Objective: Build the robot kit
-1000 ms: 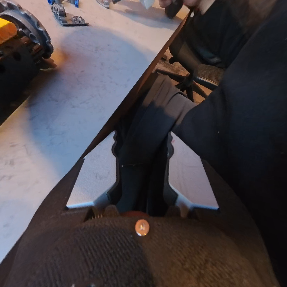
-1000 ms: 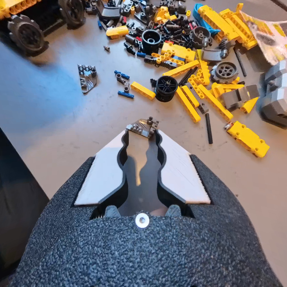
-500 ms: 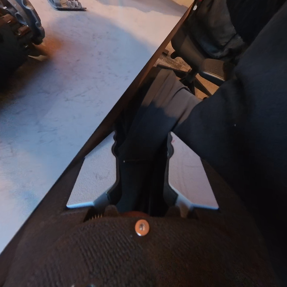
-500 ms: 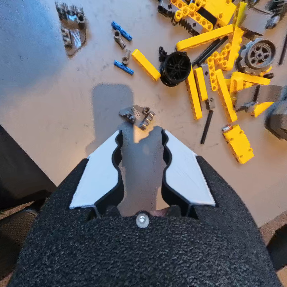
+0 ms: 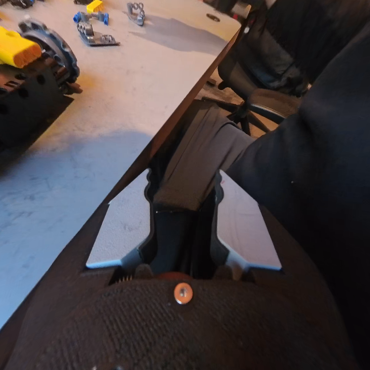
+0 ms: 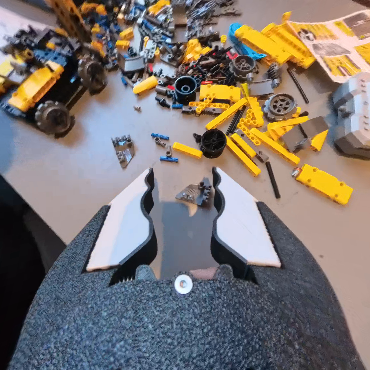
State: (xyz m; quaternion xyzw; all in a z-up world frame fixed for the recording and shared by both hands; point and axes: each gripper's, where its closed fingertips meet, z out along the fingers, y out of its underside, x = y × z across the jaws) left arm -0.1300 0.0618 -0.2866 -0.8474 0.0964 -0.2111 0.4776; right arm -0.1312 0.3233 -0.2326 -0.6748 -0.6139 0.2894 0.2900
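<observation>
My right gripper (image 6: 182, 174) is open and low over the table (image 6: 80, 190). A small dark grey panel piece (image 6: 193, 193) lies flat on the table between its fingers, close to the right finger (image 6: 236, 216), not gripped. A second grey panel (image 6: 123, 149) lies ahead to the left. My left gripper (image 5: 183, 174) is open and empty, hanging past the table edge (image 5: 180, 112) over a person's dark trouser leg (image 5: 196, 160). The second grey panel also shows in the left wrist view (image 5: 94, 36).
A half-built yellow and black vehicle (image 6: 40, 88) stands at the left, its wheel (image 5: 54, 58) near my left gripper. A pile of yellow, black and grey bricks (image 6: 220, 90) fills the back and right, with a black wheel (image 6: 213, 143), blue pins (image 6: 168, 159), a printed booklet (image 6: 340, 44) and an office chair (image 5: 260, 86).
My right gripper's jaws opened wider; the grey panel that was at its tips now lies on the table between the fingers. The left view swung to show more of the table.
</observation>
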